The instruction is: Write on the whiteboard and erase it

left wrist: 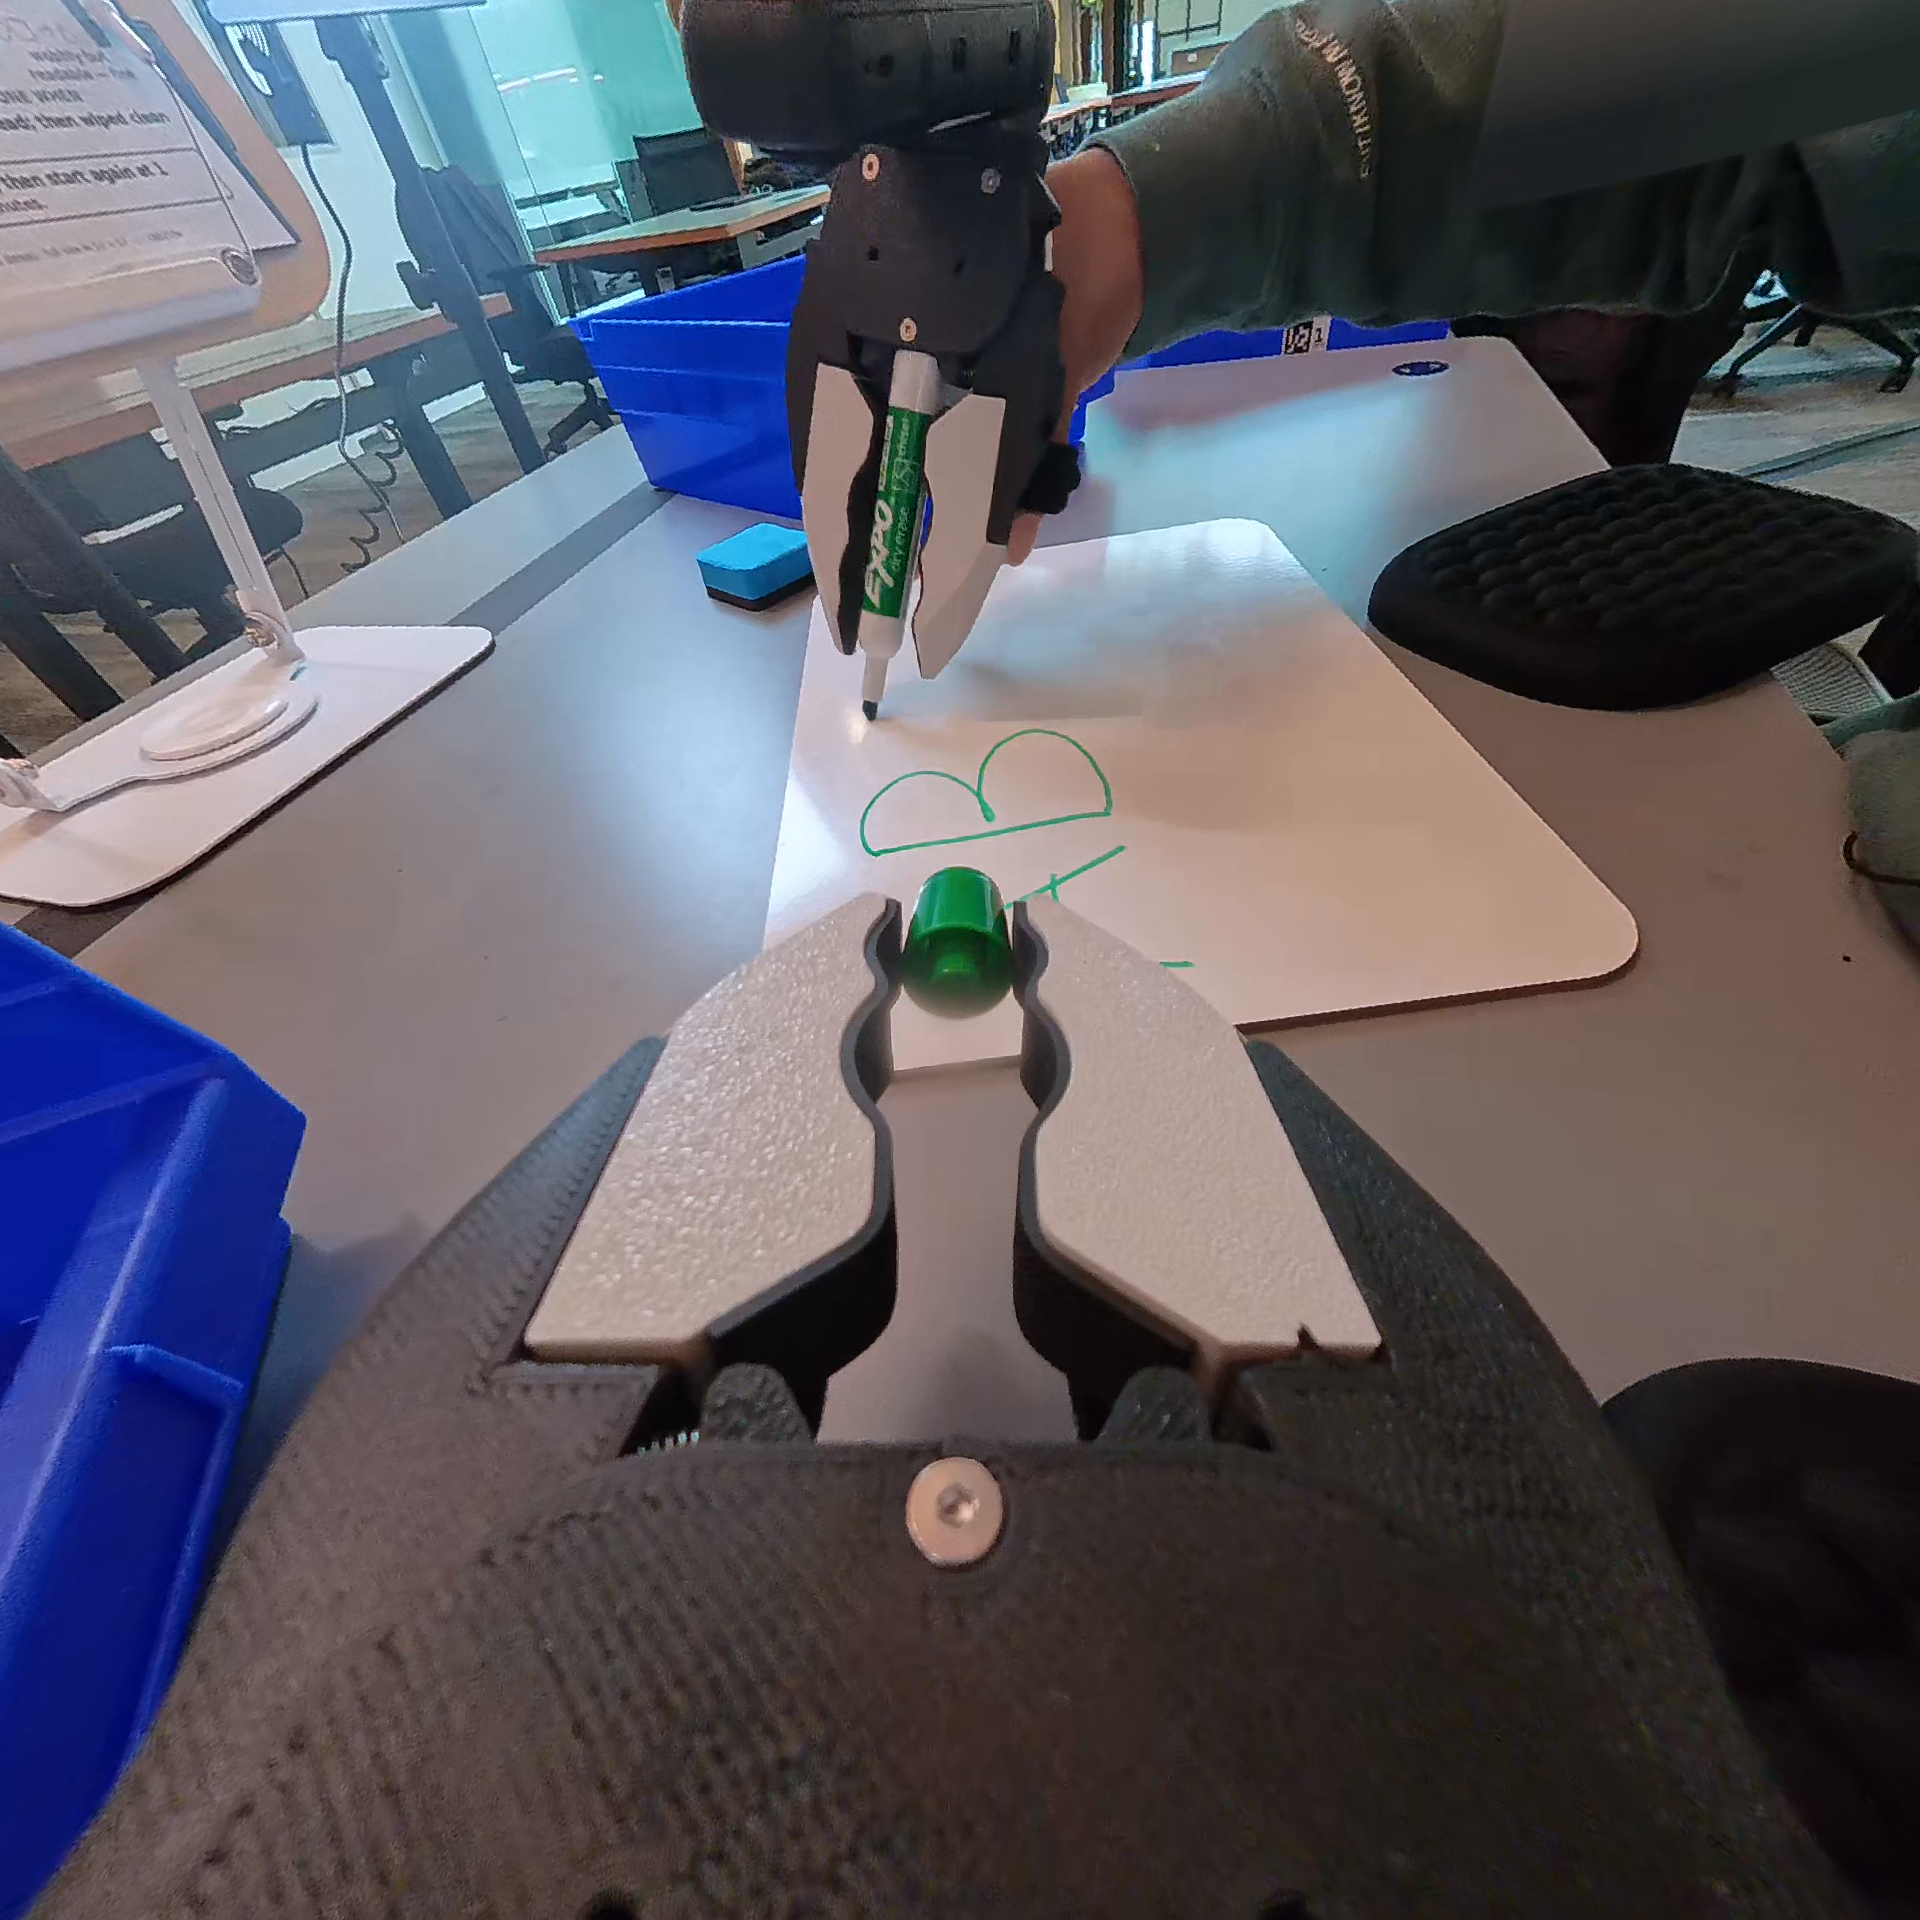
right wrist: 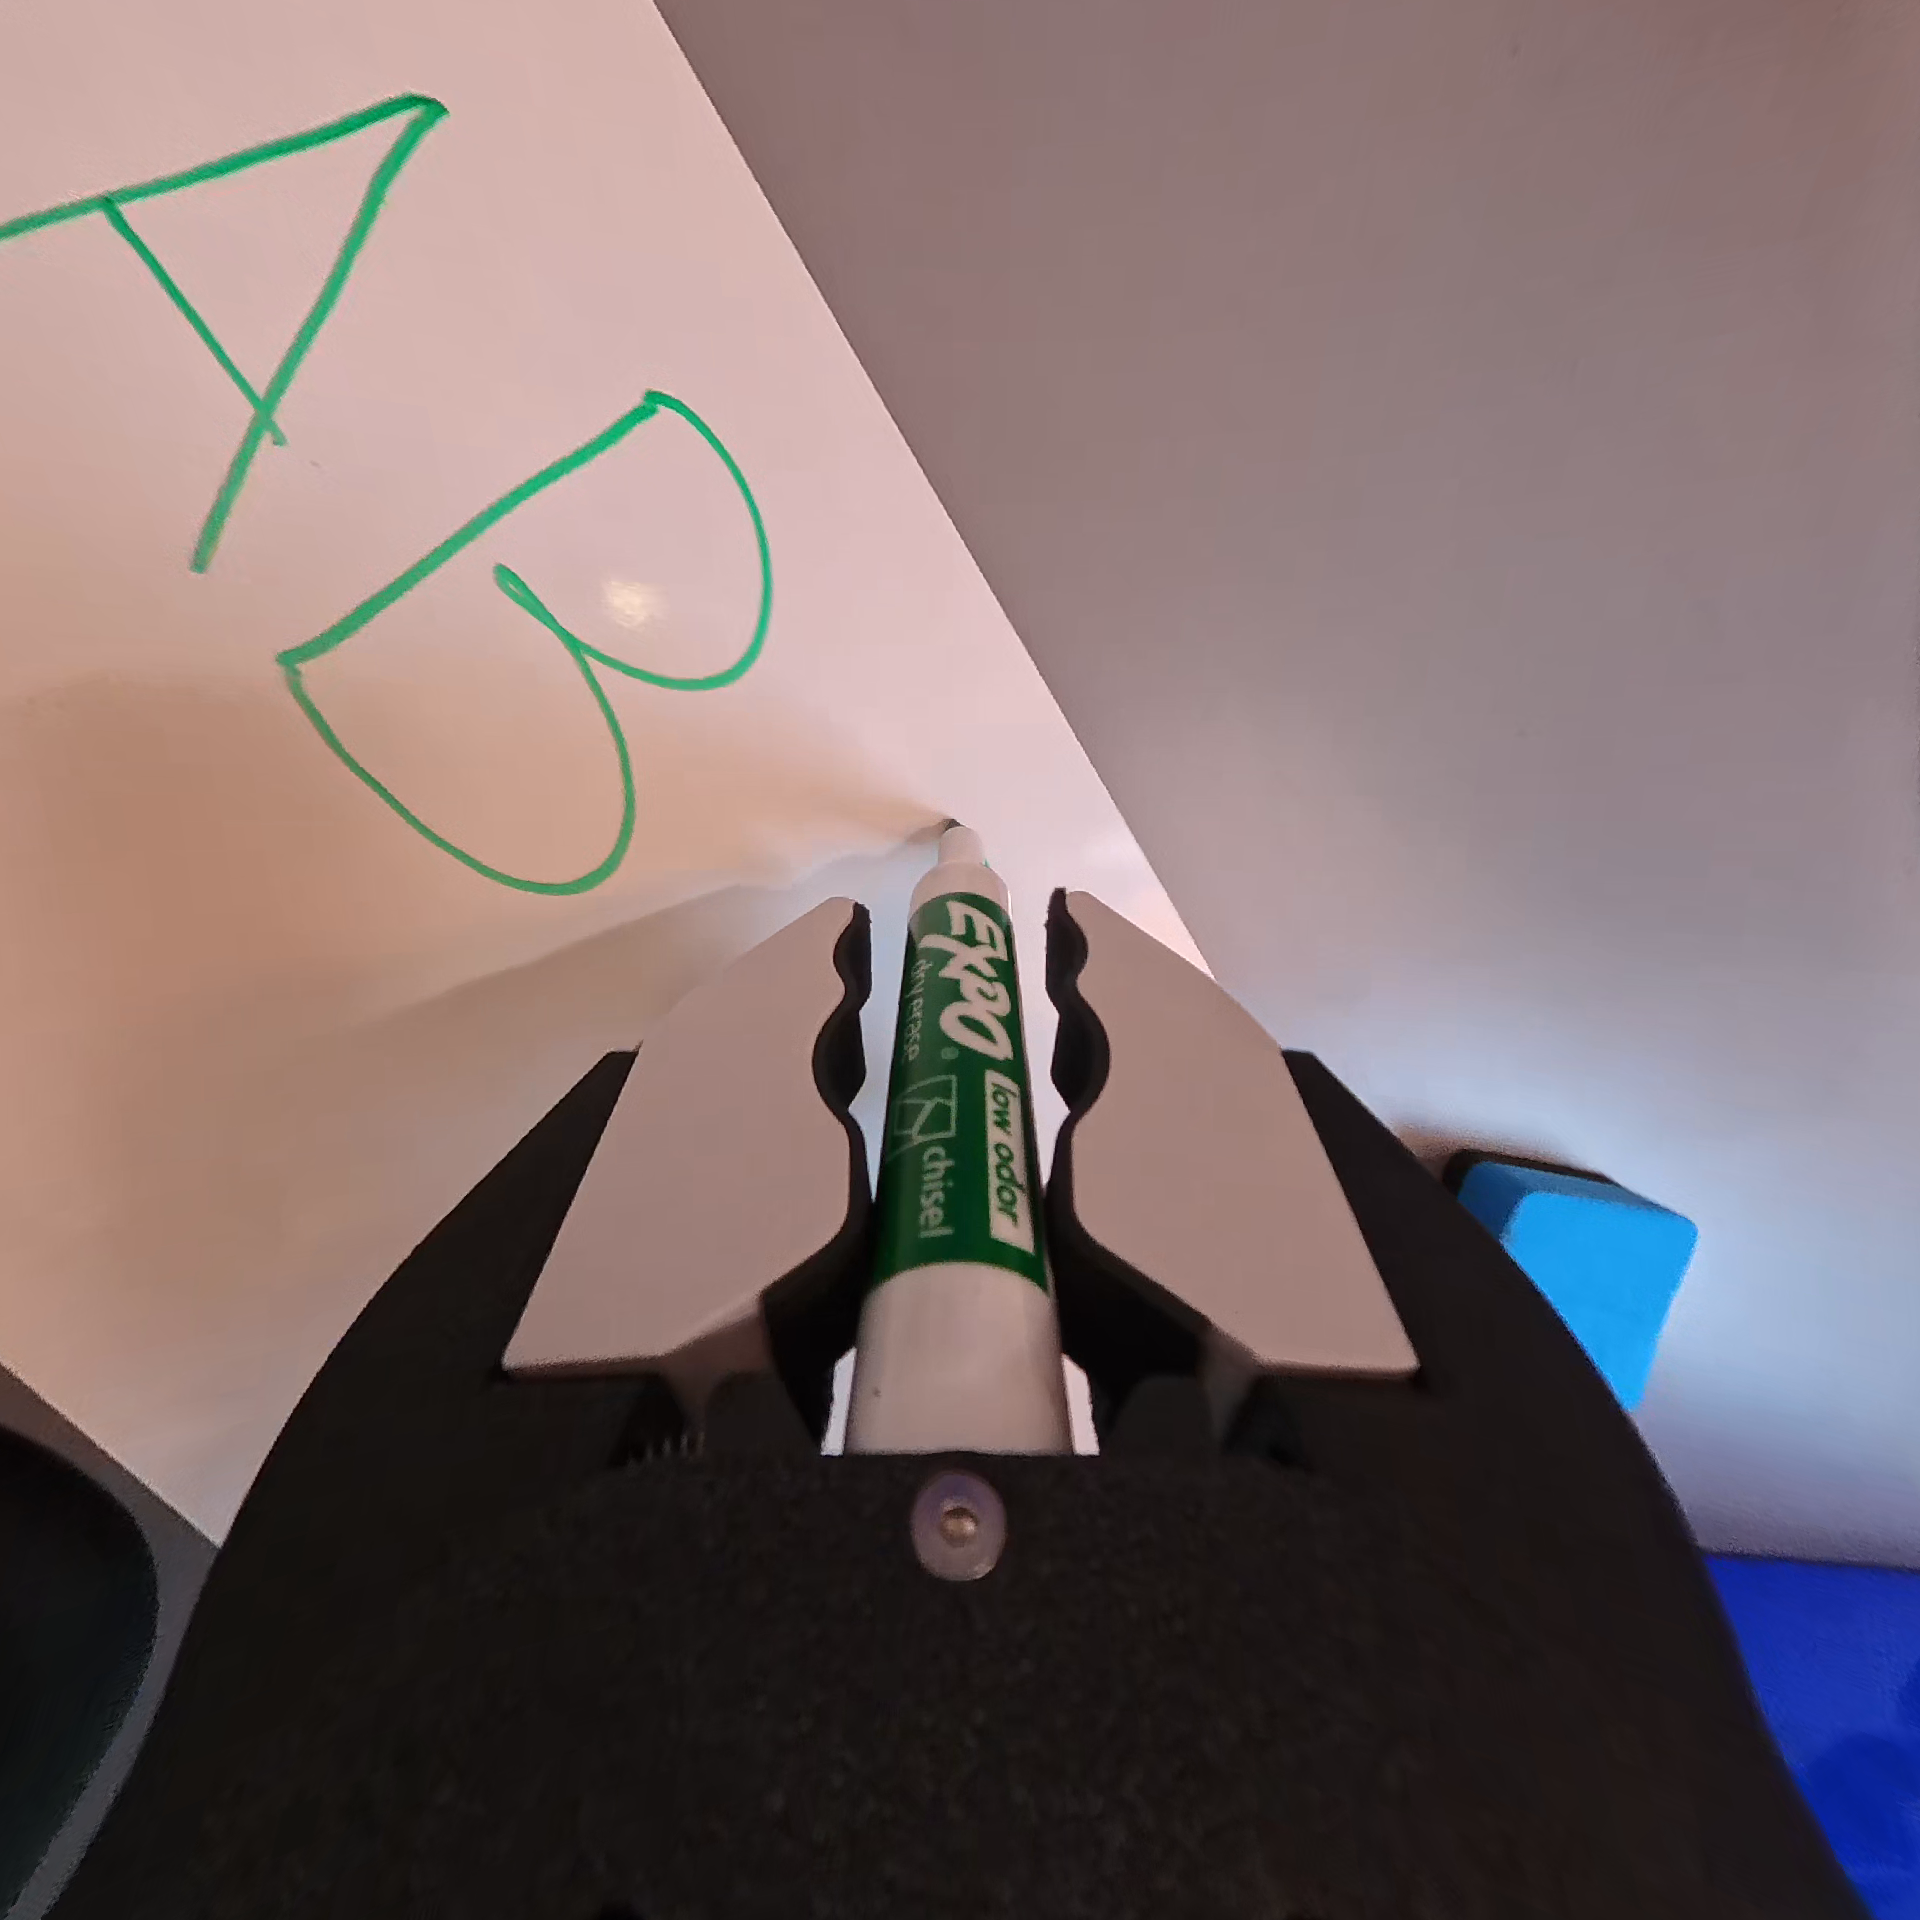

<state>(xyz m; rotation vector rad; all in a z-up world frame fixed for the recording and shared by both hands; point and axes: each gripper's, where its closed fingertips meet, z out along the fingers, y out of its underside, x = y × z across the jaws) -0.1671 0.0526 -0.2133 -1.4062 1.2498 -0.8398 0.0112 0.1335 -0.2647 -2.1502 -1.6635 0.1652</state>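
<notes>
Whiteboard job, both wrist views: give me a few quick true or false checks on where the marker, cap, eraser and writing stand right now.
1. The right gripper is shut on the green marker. True.
2. The marker tip is lifted well clear of the whiteboard. False: the tip sits at the board surface, near the board's edge.
3. The left gripper holds the green cap. True: the cap is pinched between its fingertips.
4. The blue eraser lies on the whiteboard, over the writing. False: it rests on the table, off the board.
5. The whiteboard is blank. False: green marks are already drawn on it.
</notes>
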